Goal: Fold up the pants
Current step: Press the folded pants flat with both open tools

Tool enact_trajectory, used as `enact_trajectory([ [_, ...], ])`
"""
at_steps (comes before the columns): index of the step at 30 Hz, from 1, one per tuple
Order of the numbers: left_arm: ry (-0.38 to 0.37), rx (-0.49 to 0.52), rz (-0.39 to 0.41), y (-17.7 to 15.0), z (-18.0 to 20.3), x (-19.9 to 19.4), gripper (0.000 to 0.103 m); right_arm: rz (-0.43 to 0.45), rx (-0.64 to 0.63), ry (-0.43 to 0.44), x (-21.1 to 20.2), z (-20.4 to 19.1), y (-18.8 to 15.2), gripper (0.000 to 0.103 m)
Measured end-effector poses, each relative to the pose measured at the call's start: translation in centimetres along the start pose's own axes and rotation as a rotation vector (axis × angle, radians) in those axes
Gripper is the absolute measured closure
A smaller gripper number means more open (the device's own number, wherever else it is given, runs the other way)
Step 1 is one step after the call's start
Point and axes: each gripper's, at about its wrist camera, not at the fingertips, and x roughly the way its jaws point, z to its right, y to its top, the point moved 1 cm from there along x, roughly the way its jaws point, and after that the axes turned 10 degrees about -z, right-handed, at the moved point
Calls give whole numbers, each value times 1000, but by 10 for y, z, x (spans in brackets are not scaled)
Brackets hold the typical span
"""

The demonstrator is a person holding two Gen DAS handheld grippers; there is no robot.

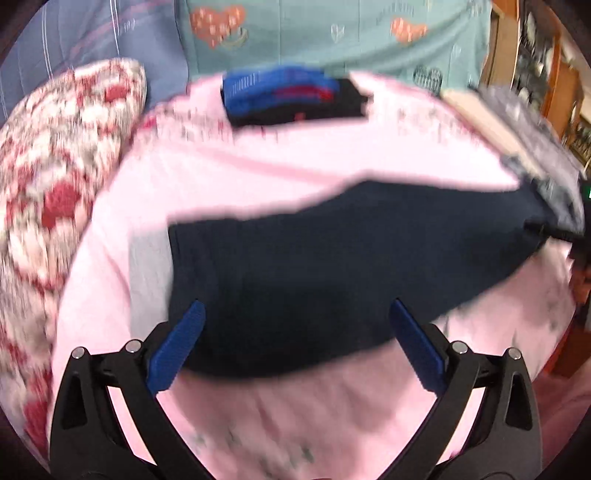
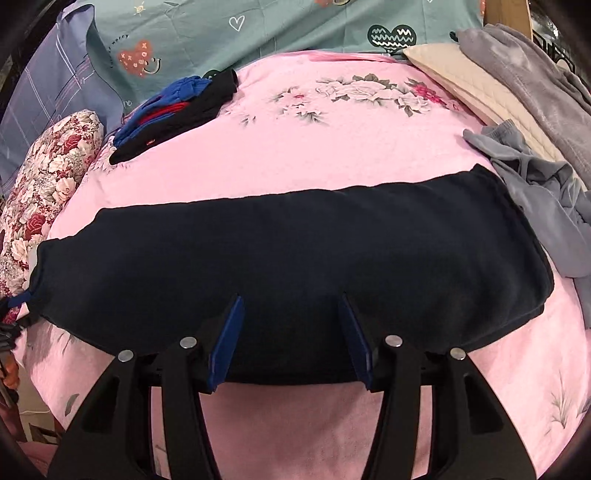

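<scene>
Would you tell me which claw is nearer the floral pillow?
Left: the left claw hovers at the pants end beside the floral pillow; the right claw is over their middle.

A bed covered by a pink floral sheet [image 2: 332,147] fills most of both views. Behind the sheet's far edge lies teal bedding printed with hearts [image 2: 295,26], and to that bedding's left a blue plaid pillow [image 2: 48,96]. A red and white floral bolster [image 2: 48,177] lies along the sheet's left edge. At the sheet's far right corner sits a cream quilted cushion [image 2: 461,77]. Beyond that corner, brown wooden shelving [image 1: 535,66] shows, blurred.
</scene>
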Motion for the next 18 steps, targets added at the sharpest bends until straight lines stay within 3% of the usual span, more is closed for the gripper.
enact_trajectory([
  [3, -67, 3, 17, 30, -8, 17, 2, 12, -19, -16, 2, -7, -3, 44],
  [7, -51, -119, -115, 41, -36, 64, 2, 18, -8, 24, 0, -1, -5, 41],
  [8, -96, -165, -134, 34, -47, 71, 2, 21, -1, 40, 0, 1, -5, 41],
  [9, -152, -194, -105, 27, -56, 68, 2, 24, 7, 51, -1, 3, -5, 41],
  [10, -162, -211, -90, 22, -60, 64, 2, 29, 14, 65, -1, 4, -6, 41],
  [15, -80, -300, -50, 18, -65, 31, 3, 40, 42, 121, -2, 10, -6, 40],
  [18, -159, -246, 10, 38, -39, 17, 2, 43, 48, 162, -2, 12, -5, 35],
])
